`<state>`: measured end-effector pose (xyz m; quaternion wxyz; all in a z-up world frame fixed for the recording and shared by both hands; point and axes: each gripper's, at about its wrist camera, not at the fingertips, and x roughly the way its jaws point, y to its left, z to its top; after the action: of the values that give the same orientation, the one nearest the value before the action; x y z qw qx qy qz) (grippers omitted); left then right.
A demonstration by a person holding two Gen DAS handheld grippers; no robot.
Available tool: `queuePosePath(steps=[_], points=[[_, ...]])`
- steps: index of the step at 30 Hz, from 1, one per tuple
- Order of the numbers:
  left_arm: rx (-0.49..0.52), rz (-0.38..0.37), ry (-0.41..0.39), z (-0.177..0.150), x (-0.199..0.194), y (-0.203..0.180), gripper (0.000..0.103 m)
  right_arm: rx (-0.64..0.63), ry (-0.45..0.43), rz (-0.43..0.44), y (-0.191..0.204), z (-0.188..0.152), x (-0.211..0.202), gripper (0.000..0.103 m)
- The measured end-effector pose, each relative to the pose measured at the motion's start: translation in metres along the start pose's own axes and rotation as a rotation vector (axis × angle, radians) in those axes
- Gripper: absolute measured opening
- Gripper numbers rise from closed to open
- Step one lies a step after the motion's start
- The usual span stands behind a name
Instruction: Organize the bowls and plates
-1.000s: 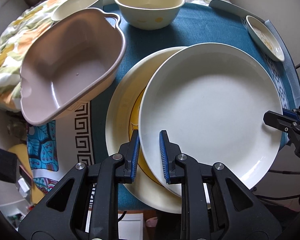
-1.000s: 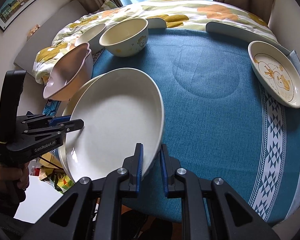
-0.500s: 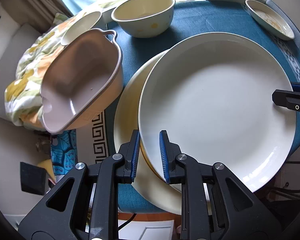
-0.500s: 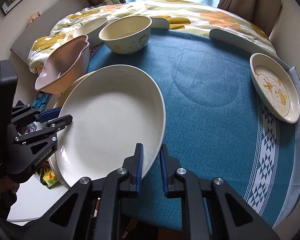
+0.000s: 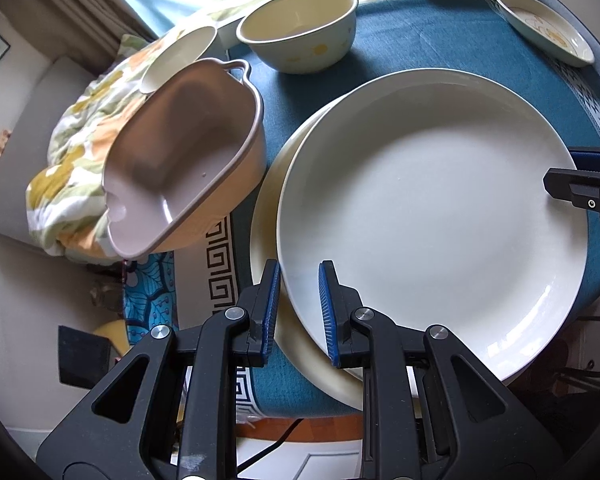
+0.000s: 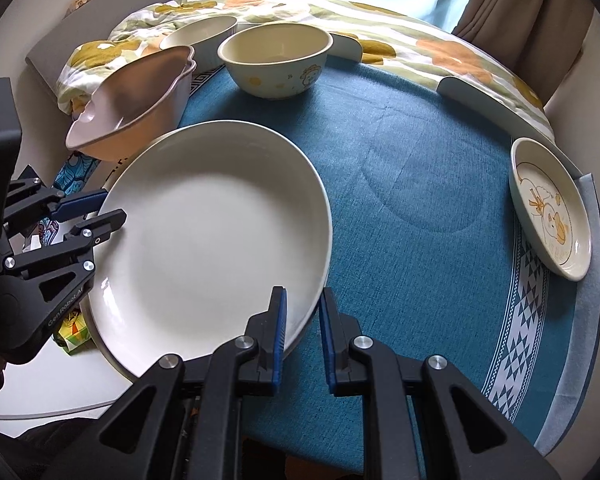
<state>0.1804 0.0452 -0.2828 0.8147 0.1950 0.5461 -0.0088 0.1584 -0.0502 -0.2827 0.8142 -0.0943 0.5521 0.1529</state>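
A large white plate (image 5: pixel 431 216) is held by both grippers just above a cream plate (image 5: pixel 268 216) on the blue tablecloth. My left gripper (image 5: pixel 298 312) is shut on the white plate's near rim. My right gripper (image 6: pixel 301 332) is shut on its opposite rim, and the plate (image 6: pixel 212 244) fills the left of the right wrist view. A pink handled dish (image 5: pixel 180 160) sits left of the plates. A cream bowl (image 5: pixel 300 32) and a small white bowl (image 5: pixel 180 56) stand behind. A small cartoon plate (image 6: pixel 549 208) lies at the right.
The round table (image 6: pixel 419 168) has a blue cloth with a patterned border. A flowered blanket (image 6: pixel 399 44) lies behind it, with curtains beyond. The table edge is close under both grippers.
The white plate has shifted left in both grippers and now covers more of the cream plate. Both cameras have tilted up a little.
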Motion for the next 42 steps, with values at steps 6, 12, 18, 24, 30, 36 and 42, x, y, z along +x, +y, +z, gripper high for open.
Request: queuePosePath(steps=[6, 12, 18, 24, 30, 36, 42], points=[[0.003, 0.021, -0.005, -0.003, -0.004, -0.001, 0.017, -0.023, 0.000, -0.019, 0.004, 0.000, 0.001, 0.015], [-0.003, 0.026, -0.005, -0.004, -0.005, -0.001, 0.017, -0.030, -0.002, -0.023, 0.004, 0.000, 0.001, 0.015], [-0.017, 0.018, -0.007, -0.004, -0.007, 0.001, 0.017, -0.034, -0.006, -0.026, 0.004, -0.001, 0.002, 0.015], [-0.036, -0.008, -0.003, -0.002, -0.010, 0.006, 0.017, 0.000, -0.015, -0.002, -0.001, -0.001, -0.002, 0.015], [-0.054, -0.017, -0.103, 0.013, -0.052, 0.018, 0.017, 0.091, -0.108, 0.031, -0.015, 0.006, -0.039, 0.015], [-0.047, 0.019, -0.280, 0.042, -0.112, 0.027, 0.021, 0.208, -0.247, 0.015, -0.035, 0.006, -0.091, 0.024], [0.013, -0.028, -0.527, 0.070, -0.165, 0.017, 0.103, 0.394, -0.356, -0.040, -0.073, -0.010, -0.131, 0.094]])
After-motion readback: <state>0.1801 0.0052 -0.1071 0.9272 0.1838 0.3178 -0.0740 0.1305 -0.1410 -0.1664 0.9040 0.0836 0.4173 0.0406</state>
